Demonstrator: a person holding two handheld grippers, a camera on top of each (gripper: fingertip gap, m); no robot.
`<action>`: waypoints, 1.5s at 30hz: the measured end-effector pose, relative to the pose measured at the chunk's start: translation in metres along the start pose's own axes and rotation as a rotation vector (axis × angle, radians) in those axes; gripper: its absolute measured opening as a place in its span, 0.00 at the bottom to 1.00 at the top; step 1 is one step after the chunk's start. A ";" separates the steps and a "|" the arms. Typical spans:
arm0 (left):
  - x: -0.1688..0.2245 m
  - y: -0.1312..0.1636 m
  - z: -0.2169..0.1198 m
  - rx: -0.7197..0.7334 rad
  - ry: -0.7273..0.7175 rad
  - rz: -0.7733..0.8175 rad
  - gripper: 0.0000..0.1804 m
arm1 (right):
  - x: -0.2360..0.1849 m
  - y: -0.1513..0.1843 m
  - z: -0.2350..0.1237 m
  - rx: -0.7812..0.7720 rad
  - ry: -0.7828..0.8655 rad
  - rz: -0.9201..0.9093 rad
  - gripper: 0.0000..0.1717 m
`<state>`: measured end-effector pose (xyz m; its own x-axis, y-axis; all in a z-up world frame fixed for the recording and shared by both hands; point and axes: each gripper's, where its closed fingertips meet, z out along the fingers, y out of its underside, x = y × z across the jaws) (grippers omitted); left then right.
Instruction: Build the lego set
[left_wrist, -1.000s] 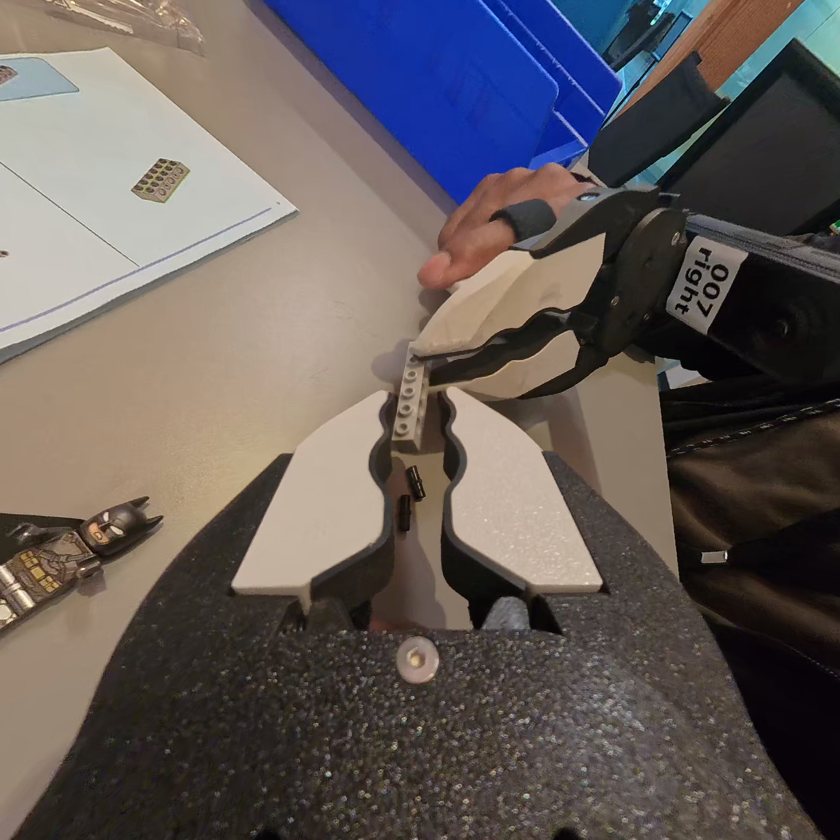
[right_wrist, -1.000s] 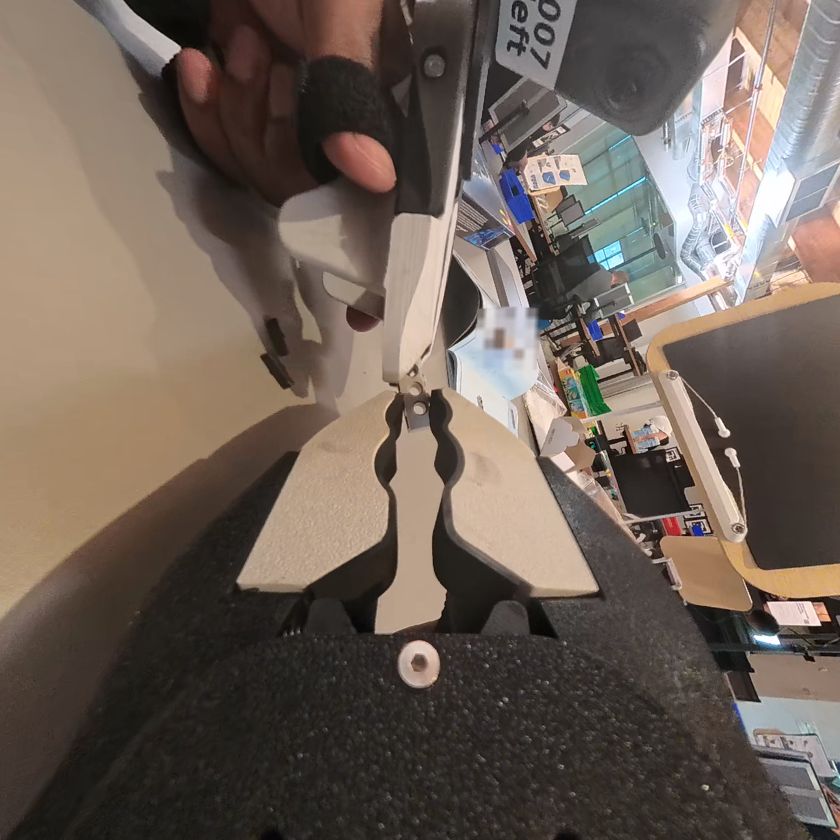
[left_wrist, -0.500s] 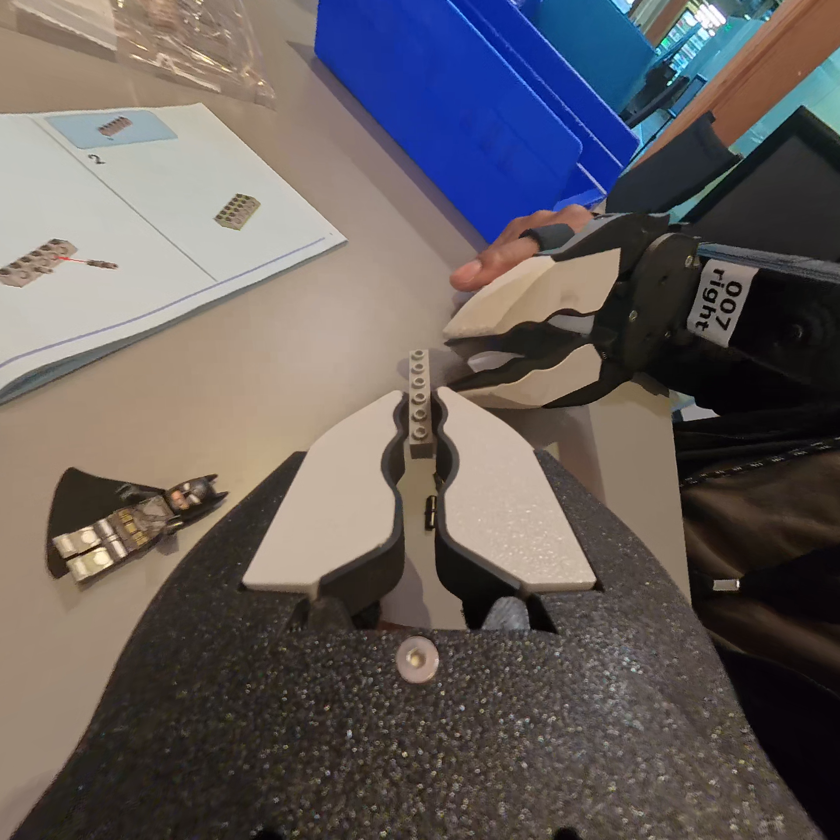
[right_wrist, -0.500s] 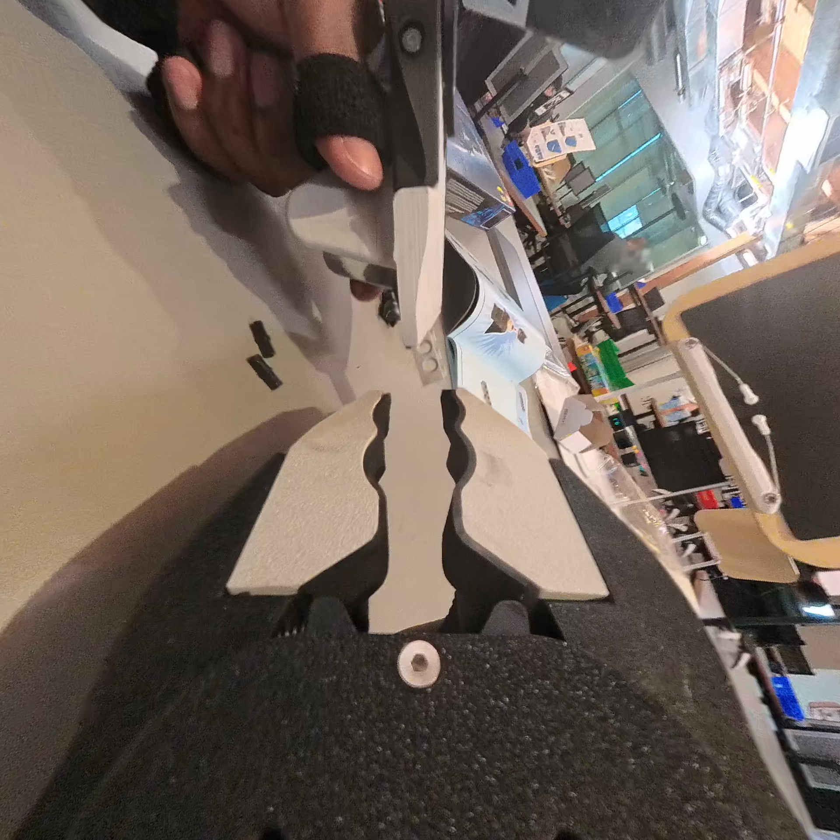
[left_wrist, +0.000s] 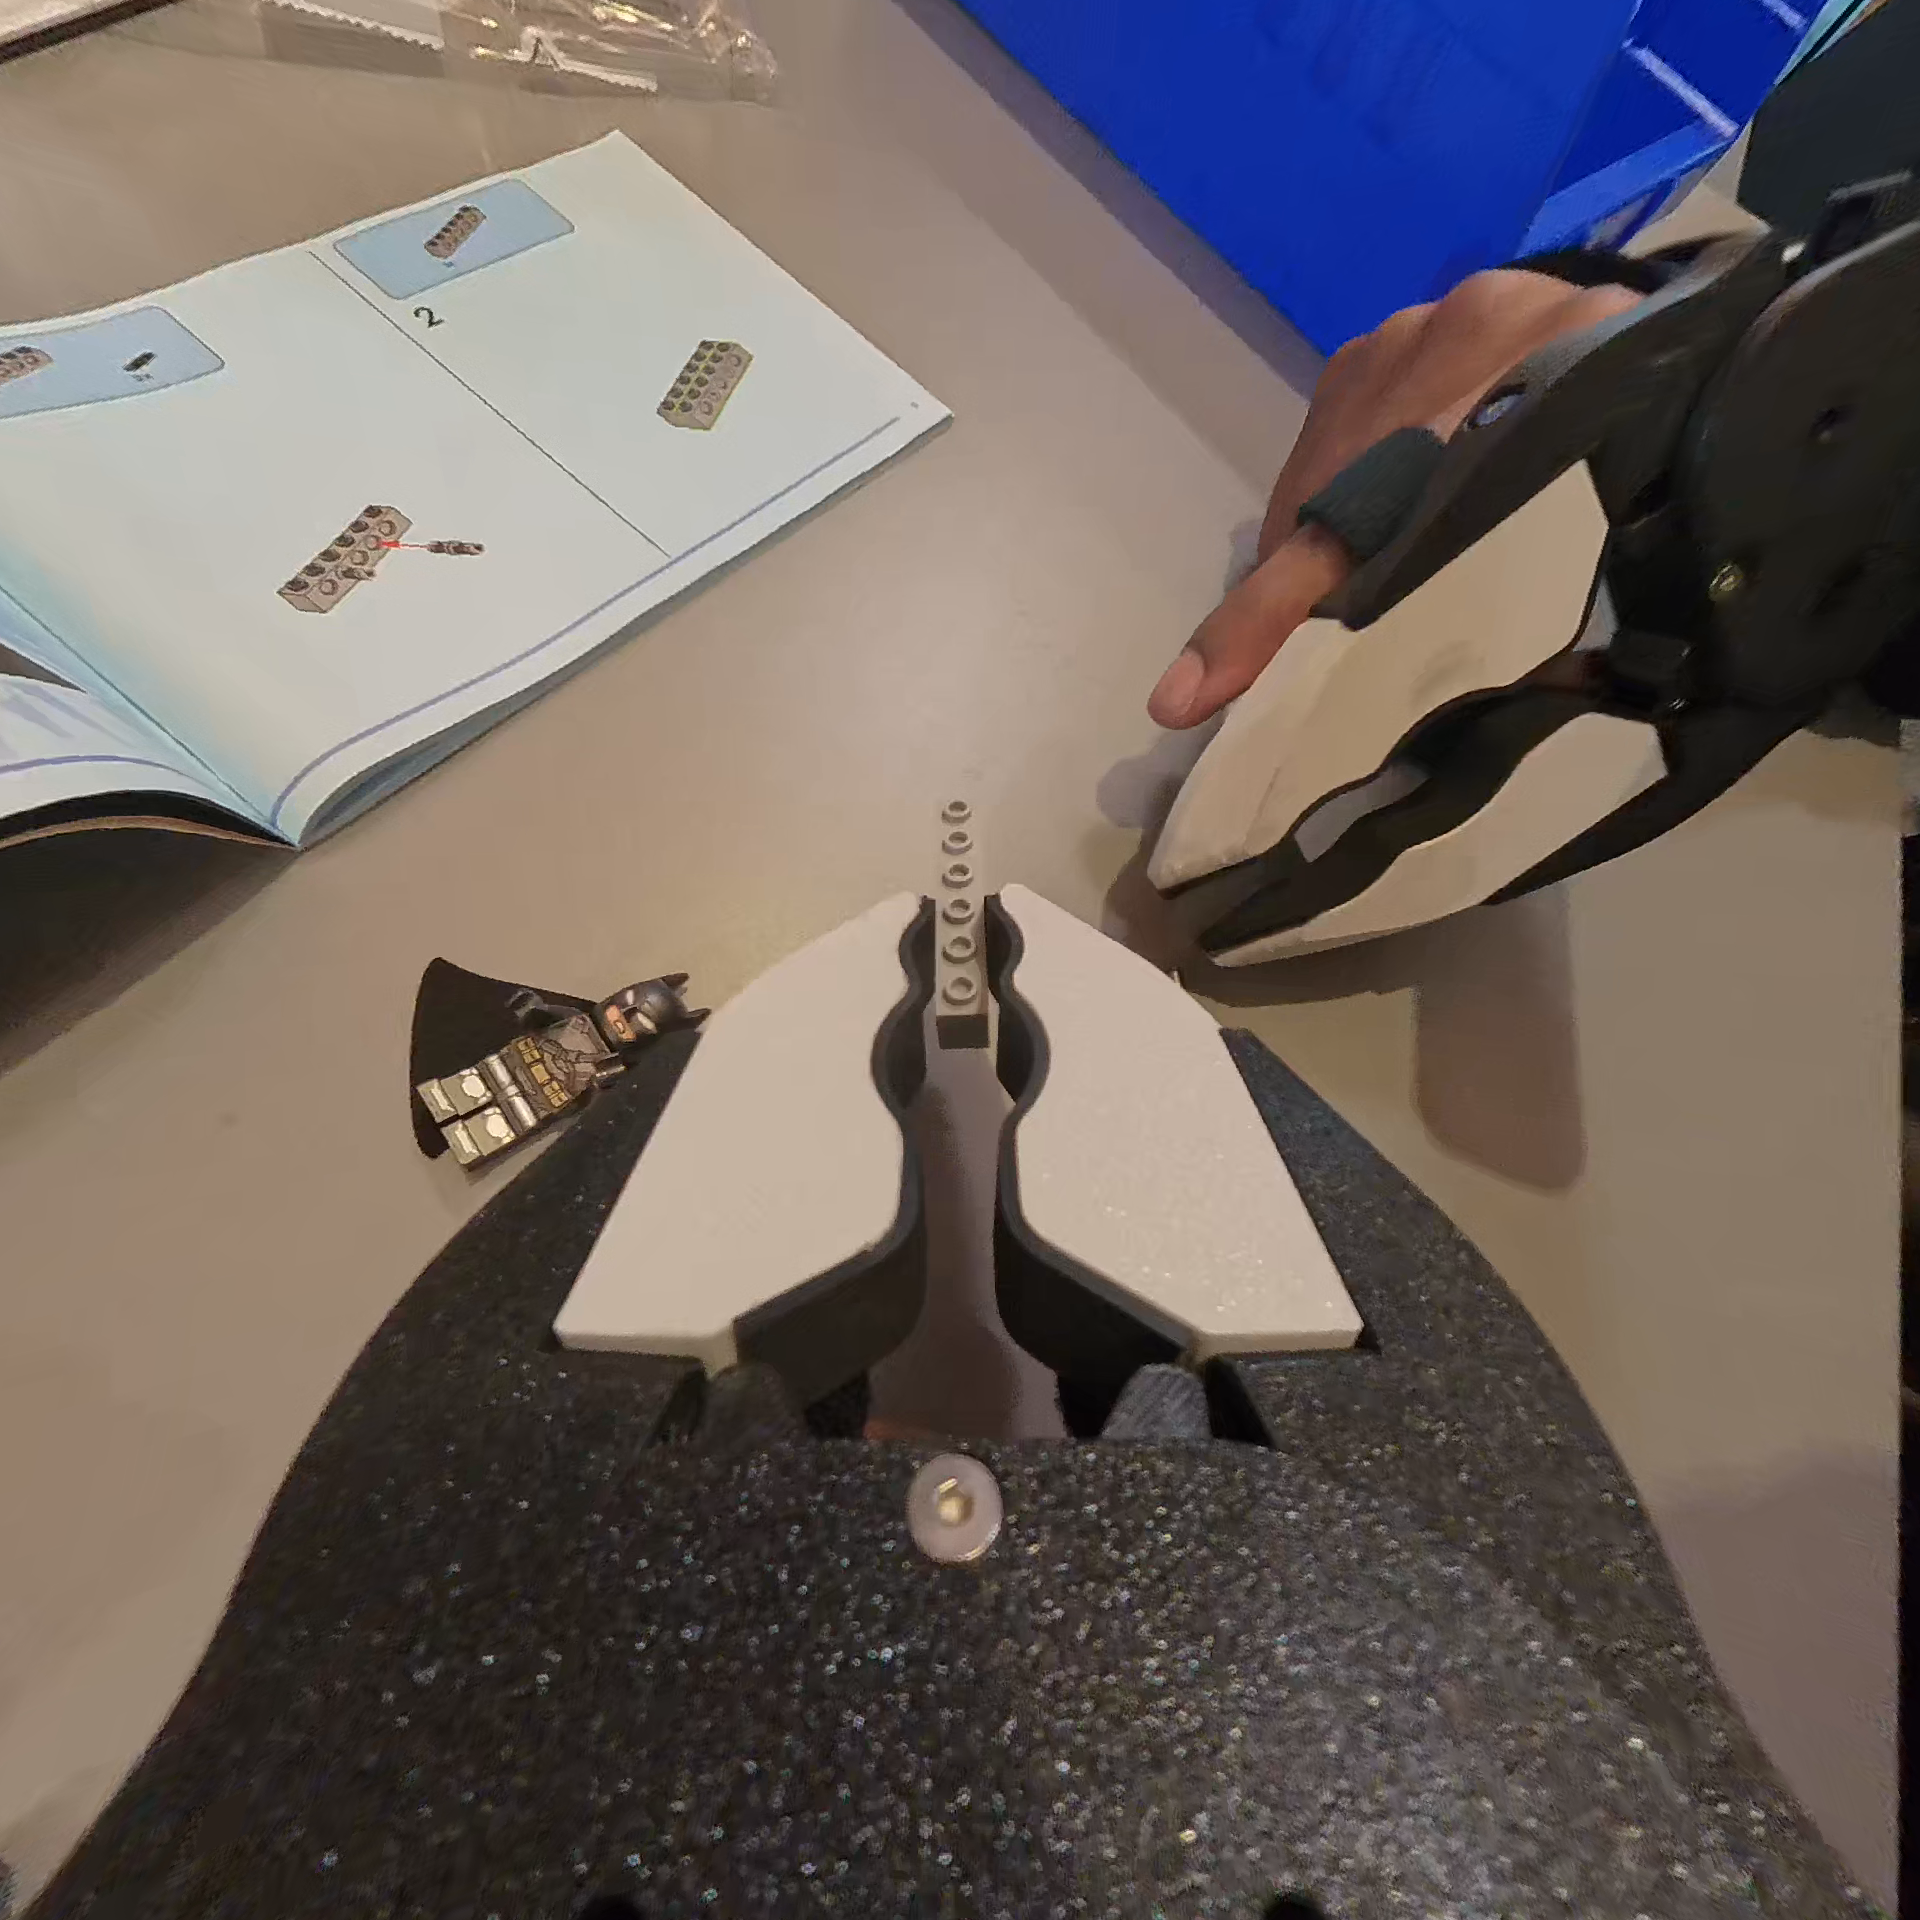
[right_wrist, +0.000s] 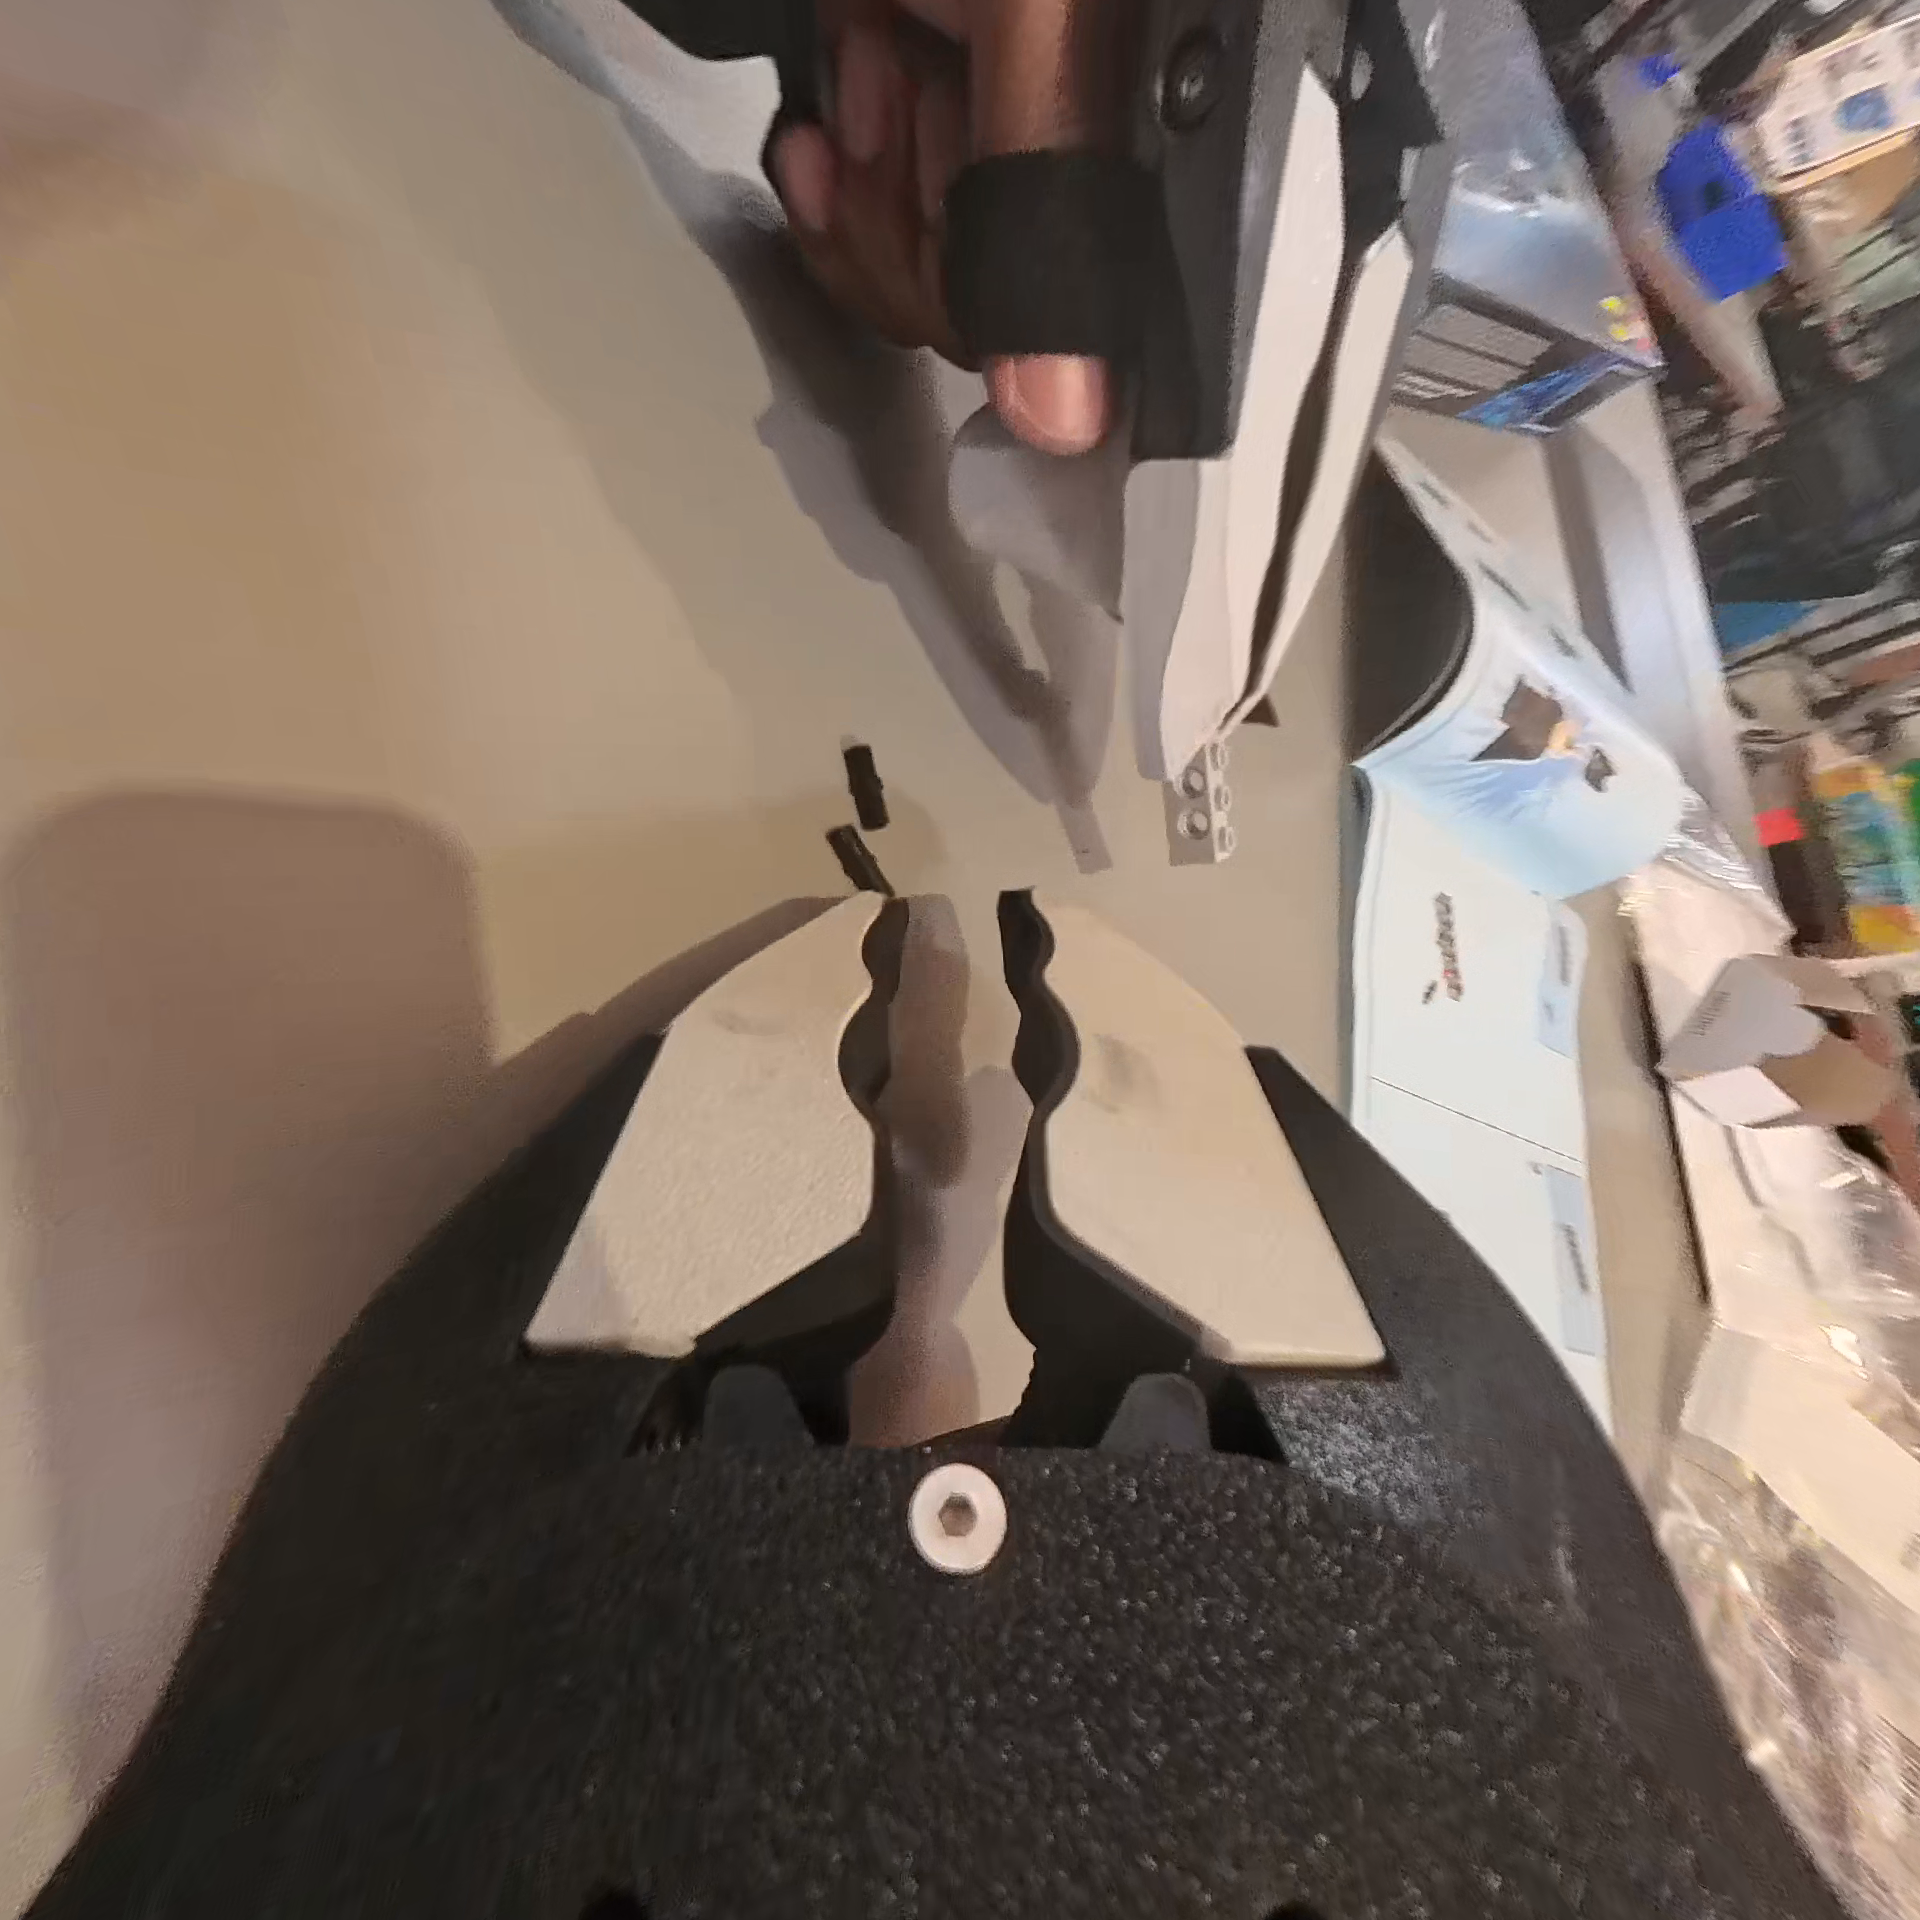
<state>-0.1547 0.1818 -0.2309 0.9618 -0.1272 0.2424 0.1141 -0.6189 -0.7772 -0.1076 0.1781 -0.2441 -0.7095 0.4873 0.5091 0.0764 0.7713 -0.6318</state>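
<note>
My left gripper (left_wrist: 961, 904) is shut on a long grey studded brick (left_wrist: 958, 925). Both pads press its sides, and its far end sticks out past the fingertips, above the table. The right wrist view shows this gripper (right_wrist: 1195, 769) from the side with the brick's end (right_wrist: 1200, 805) poking out. My right gripper (right_wrist: 951, 899) is open with nothing between its pads, low over the table. Two small black pins (right_wrist: 862, 821) lie on the table just off its left fingertip. In the left wrist view the right gripper (left_wrist: 1195, 920) is to the right of the brick and apart from it.
An open instruction booklet (left_wrist: 416, 468) lies at the left. A dark caped minifigure (left_wrist: 551, 1060) lies beside my left fingers. A blue bin (left_wrist: 1351, 125) stands at the back, and a clear plastic bag (left_wrist: 582, 42) lies at the far left. A hand (left_wrist: 1299, 582) holds the right gripper. The gap from one gripper's tips to the other's is roughly 5 cm. The dark caped minifigure (left_wrist: 551, 1060) sits 7 cm or so from the ends of my left fingers.
The right gripper let go of the brick's far end, opened and drew back to the right. The left gripper closed on the brick and has lifted it away from the pins.
</note>
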 end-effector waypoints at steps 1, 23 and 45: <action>-0.001 0.001 0.000 -0.004 -0.008 0.004 0.05 | -0.002 0.000 0.001 -0.007 -0.031 0.008 0.11; 0.002 0.012 0.006 -0.071 -0.008 0.024 0.05 | -0.012 0.005 0.009 -0.092 -0.234 0.237 0.03; 0.007 -0.007 0.012 0.036 -0.043 -0.011 0.05 | 0.046 0.005 -0.002 -0.037 0.241 0.449 0.02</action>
<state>-0.1457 0.1946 -0.2302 0.9701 -0.0863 0.2269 0.1332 -0.5919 -0.7949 -0.1384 0.2053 -0.2232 -0.4198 0.8510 0.3156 0.3645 0.4765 -0.8000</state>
